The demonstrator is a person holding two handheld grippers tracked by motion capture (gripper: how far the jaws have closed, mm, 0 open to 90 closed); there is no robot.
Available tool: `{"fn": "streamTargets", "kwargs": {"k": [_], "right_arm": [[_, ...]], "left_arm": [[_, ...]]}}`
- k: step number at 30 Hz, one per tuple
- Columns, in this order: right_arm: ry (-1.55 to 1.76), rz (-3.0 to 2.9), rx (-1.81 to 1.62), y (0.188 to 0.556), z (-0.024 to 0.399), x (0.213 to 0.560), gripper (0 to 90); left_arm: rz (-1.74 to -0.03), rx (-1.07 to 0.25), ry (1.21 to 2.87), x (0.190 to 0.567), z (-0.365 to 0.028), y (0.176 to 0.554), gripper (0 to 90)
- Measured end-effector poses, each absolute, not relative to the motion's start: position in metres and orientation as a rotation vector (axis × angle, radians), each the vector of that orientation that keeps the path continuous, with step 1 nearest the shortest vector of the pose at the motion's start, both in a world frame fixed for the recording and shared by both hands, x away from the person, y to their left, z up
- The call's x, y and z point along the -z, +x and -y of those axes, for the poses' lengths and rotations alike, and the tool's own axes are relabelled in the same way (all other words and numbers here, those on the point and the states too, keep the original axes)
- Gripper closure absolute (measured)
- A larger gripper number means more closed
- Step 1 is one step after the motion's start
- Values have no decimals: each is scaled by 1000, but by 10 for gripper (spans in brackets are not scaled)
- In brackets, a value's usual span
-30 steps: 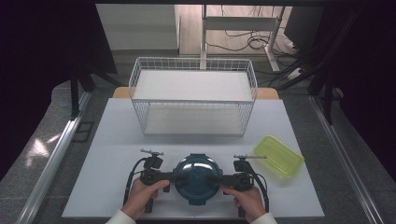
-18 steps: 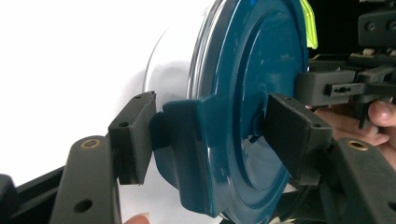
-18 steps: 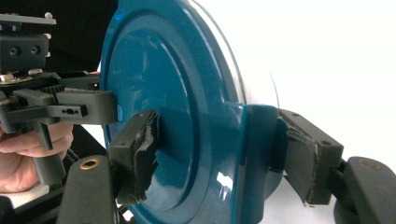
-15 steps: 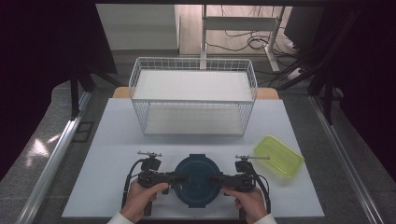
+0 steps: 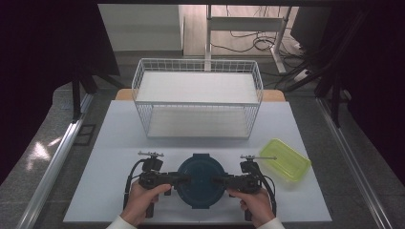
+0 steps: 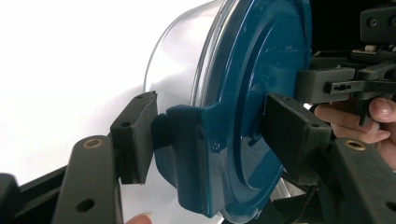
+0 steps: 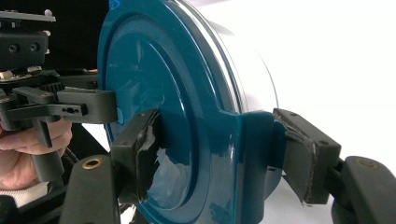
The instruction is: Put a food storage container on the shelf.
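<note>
Round container [image 5: 200, 180] with dark teal lid sits at the near-centre of the white bench [image 5: 119, 138], between both hands. The lid faces up in the high view; the body under it looks clear or pale in the two gripper views.

Left gripper [image 5: 184, 180]: held in the person's left hand [image 5: 143, 198], pointing inward at the container's left side. In the left gripper view its jaws bracket a teal latch tab [image 6: 196, 154] on the lid rim, one jaw over the lid face, the other on the body side. A gap shows between the body-side pad and the tab, so the jaws read as parted around the tab rather than clamped; contact on the lid-face pad is hard to judge.

Right gripper [image 5: 218, 181]: held in the right hand [image 5: 255, 202], mirrored on the container's right side. In the right gripper view its jaws straddle the opposite latch tab [image 7: 250, 149], both pads close against or touching it. Whether it is actually squeezing cannot be told.

Wire basket [image 5: 198, 98], white, stands at the far-centre of the bench, well apart from the container. Yellow-green rectangular lid or tray [image 5: 285, 159] lies just right of the right gripper, near the bench's right edge.
</note>
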State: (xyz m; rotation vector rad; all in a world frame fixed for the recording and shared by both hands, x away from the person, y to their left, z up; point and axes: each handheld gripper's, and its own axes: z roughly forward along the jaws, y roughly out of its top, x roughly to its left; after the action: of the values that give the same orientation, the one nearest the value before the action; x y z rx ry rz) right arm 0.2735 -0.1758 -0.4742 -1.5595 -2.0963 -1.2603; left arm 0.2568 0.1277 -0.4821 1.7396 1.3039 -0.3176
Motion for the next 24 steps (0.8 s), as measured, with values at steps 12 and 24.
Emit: {"fn": "streamTargets", "kwargs": {"k": [12,24], "right_arm": [[-1551,2112,1269,288,174,467,340],[-1534,2146,1307,305,170,440,341]], "left_arm": [[-1292,299,1737,473,-130,274,372],[-1262,276,1737,449,-133,289,374]]}}
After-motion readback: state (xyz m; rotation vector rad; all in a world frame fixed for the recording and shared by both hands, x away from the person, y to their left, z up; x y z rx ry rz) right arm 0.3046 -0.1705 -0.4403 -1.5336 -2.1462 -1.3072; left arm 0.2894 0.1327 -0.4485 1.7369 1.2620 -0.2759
